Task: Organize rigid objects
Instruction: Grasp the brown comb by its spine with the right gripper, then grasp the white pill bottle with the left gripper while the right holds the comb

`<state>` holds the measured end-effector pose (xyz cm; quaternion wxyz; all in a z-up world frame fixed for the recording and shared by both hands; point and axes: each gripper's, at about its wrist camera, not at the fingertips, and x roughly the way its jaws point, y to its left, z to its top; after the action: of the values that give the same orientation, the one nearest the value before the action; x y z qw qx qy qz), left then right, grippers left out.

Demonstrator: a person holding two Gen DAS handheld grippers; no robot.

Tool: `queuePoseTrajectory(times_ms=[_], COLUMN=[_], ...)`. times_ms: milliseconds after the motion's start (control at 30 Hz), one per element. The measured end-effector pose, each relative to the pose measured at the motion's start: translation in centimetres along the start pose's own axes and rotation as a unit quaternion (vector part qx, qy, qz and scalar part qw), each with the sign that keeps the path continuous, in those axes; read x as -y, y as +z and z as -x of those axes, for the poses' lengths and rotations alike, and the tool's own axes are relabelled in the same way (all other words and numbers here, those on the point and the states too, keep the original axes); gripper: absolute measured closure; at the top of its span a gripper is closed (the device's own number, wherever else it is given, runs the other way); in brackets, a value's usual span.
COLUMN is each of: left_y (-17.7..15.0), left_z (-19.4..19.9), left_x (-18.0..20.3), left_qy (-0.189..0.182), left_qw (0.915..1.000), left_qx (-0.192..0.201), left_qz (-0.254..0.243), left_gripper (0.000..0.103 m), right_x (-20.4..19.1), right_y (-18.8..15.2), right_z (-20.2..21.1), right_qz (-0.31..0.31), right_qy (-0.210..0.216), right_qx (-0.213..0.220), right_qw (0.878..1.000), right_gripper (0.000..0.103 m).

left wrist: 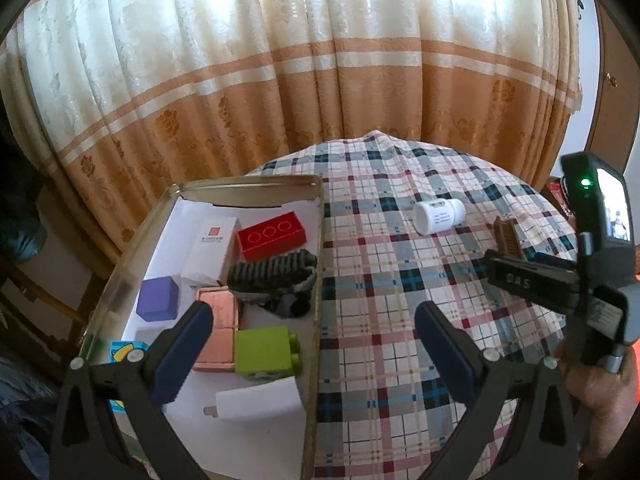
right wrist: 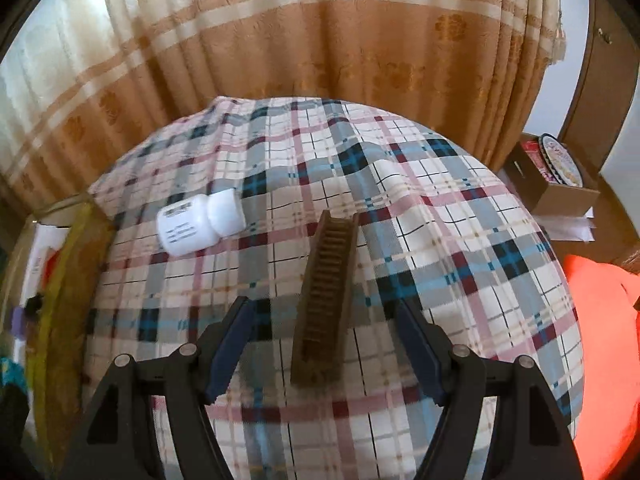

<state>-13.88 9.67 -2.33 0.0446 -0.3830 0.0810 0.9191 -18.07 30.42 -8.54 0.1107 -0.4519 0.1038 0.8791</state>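
My right tool stands open astride the brown comb on the checked worktop, pads clear. My left tool hangs open over the tin.

A brown comb lies on the plaid table, teeth up, lengthwise between my right tongs, untouched by the pads. A white bottle lies on its side just beyond, to the left. My tin holds a red block, purple cube, green block, white box, and a dark ridged piece.
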Motion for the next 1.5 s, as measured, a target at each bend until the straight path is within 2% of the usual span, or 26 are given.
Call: queuePoseTrajectory(times_ms=[67, 133, 167, 233, 267, 400, 467, 533, 633, 733, 867, 1000, 1100, 1267, 1367, 1500], left_y=[0.1, 0.3, 0.4, 0.5, 0.5, 0.5, 0.4, 0.3, 0.2, 0.2, 0.1, 0.5, 0.8, 2.5, 3.7, 5.7], left_z=[-0.2, -0.5, -0.7, -1.1, -1.2, -1.4, -1.6, -1.7, -1.8, -1.9, -1.8, -1.9, -2.2, -3.1, -3.5, -5.6], left_x=[0.3, 0.8, 1.1, 1.5, 1.6, 2.3, 2.5, 2.7, 3.0, 3.2, 3.5, 4.0, 4.3, 5.2, 6.6, 8.8], left_qy=[0.0, 0.002, 0.003, -0.003, -0.006, -0.007, -0.007, -0.008, -0.009, -0.011, -0.011, -0.009, -0.007, -0.012, -0.012, -0.011], left_qw=[1.0, 0.9999, 0.9999, 0.9999, 0.9998, 0.9998, 0.9997, 0.9997, 0.9996, 0.9995, 0.9995, 0.9994, 0.9993, 0.9995, 0.9994, 0.9995], left_qx=[0.0, 0.0, -0.002, -0.008, -0.01, -0.011, -0.014, -0.019, -0.022, -0.026, -0.025, -0.019, -0.018, -0.014, -0.002, -0.004], left_qz=[-0.004, -0.011, -0.015, -0.015, -0.013, -0.017, -0.018, -0.017, -0.016, -0.014, -0.018, -0.027, -0.033, -0.027, -0.032, -0.029], left_gripper=[0.001, 0.001, 0.001, 0.001, 0.001, 0.001, 0.001, 0.001, 0.001, 0.001, 0.001, 0.001, 0.001, 0.001, 0.001, 0.002], right_x=[-0.4, -0.7, -0.6, -0.4, -0.3, 0.7, 2.2, 3.0, 4.0, 4.0, 4.0, 4.3, 4.9, 6.0, 6.8, 7.3], right_y=[0.0, -0.1, -0.1, -0.1, -0.1, -0.5, -0.5, -0.6, -1.0, -1.4, -1.9, -1.7, -1.5, -1.2, -1.3, -1.5], right_z=[-0.3, -0.3, -0.2, -0.2, -0.1, 0.2, 0.4, 0.4, 0.9, 1.6, 2.3, 2.9, 3.5, 4.9, 5.6, 5.8], right_qz=[0.012, 0.031, 0.034, 0.037, 0.038, 0.032, 0.002, -0.017, -0.032, -0.033, -0.047, -0.038, -0.032, -0.025, -0.03, -0.035], right_qy=[-0.014, -0.033, -0.026, -0.023, -0.023, 0.013, 0.077, 0.116, 0.198, 0.258, 0.302, 0.268, 0.224, 0.115, 0.056, 0.03], right_qx=[0.007, 0.019, 0.024, 0.025, 0.026, 0.039, 0.035, 0.032, 0.033, 0.026, 0.018, 0.027, 0.039, 0.076, 0.098, 0.114], right_qw=[1.0, 0.999, 0.999, 0.999, 0.999, 0.999, 0.996, 0.993, 0.979, 0.965, 0.952, 0.962, 0.973, 0.99, 0.993, 0.992], right_gripper=[0.032, 0.056, 0.059, 0.073, 0.075, 0.075, 0.075, 0.075, 0.075, 0.075, 0.075, 0.075, 0.075, 0.075, 0.075, 0.075])
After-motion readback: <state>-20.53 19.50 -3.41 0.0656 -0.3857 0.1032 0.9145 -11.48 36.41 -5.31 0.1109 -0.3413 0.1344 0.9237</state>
